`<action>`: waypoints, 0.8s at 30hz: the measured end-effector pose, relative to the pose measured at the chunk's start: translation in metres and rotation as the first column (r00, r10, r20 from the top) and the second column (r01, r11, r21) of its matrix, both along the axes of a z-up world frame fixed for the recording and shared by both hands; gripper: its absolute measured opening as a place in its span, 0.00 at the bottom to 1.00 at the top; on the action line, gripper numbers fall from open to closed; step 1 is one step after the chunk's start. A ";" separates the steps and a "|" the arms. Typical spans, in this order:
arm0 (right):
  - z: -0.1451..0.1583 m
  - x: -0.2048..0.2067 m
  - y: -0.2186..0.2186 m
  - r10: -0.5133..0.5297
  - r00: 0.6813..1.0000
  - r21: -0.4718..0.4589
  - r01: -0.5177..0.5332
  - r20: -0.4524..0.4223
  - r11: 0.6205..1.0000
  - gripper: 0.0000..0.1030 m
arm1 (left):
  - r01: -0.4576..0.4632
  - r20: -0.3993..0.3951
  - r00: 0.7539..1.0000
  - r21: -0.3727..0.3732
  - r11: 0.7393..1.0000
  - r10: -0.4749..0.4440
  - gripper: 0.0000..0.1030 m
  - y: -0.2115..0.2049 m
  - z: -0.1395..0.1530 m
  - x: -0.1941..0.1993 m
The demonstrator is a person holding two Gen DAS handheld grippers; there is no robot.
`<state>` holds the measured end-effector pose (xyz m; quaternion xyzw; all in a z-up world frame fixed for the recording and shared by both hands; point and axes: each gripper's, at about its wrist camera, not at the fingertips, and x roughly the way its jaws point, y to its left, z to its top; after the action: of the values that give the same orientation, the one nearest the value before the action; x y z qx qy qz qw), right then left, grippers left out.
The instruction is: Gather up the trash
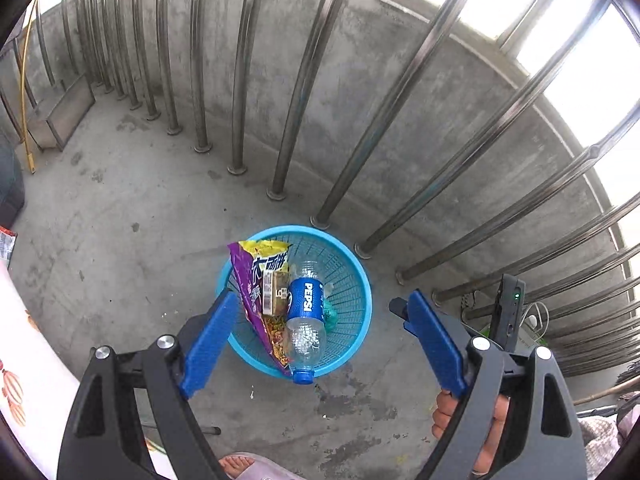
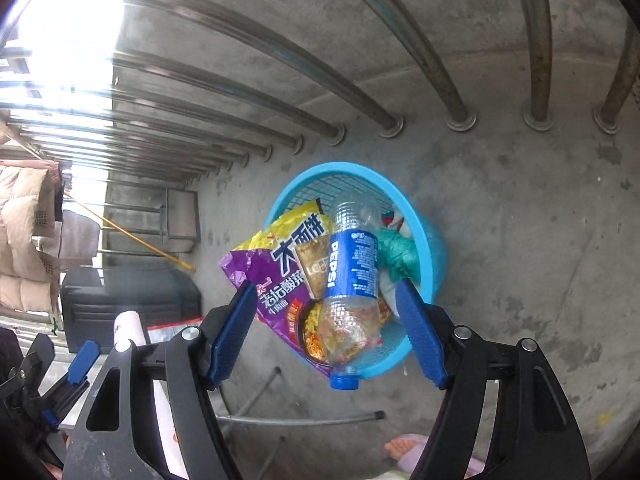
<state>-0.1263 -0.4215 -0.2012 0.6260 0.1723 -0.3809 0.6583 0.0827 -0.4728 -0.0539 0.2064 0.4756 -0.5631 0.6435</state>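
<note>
Both of your tools hang over the blue basket (image 1: 352, 280) on the concrete floor (image 1: 132, 200) near the railing bars (image 1: 240, 80). The left gripper (image 1: 316, 308) is spread wide and holds nothing; the right gripper (image 2: 326, 300) is likewise released, its pads clear of the load. The Pepsi bottle (image 2: 352, 276) lies across the noodle wrapper (image 2: 276, 280), cap over the near rim. The drop appears complete; your next move calls for finding trash outside the basket.
</note>
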 end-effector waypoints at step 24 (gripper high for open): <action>0.210 0.142 0.178 0.308 0.940 -0.532 -0.338 -0.147 0.776 0.67 | -0.360 0.101 0.890 -0.443 0.821 0.445 0.91 0.408 0.172 -0.044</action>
<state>0.0158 -0.2436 0.0086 0.3614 0.1773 -0.3116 0.8607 0.0388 -0.0644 0.1183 0.0158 0.3118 -0.4773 0.8214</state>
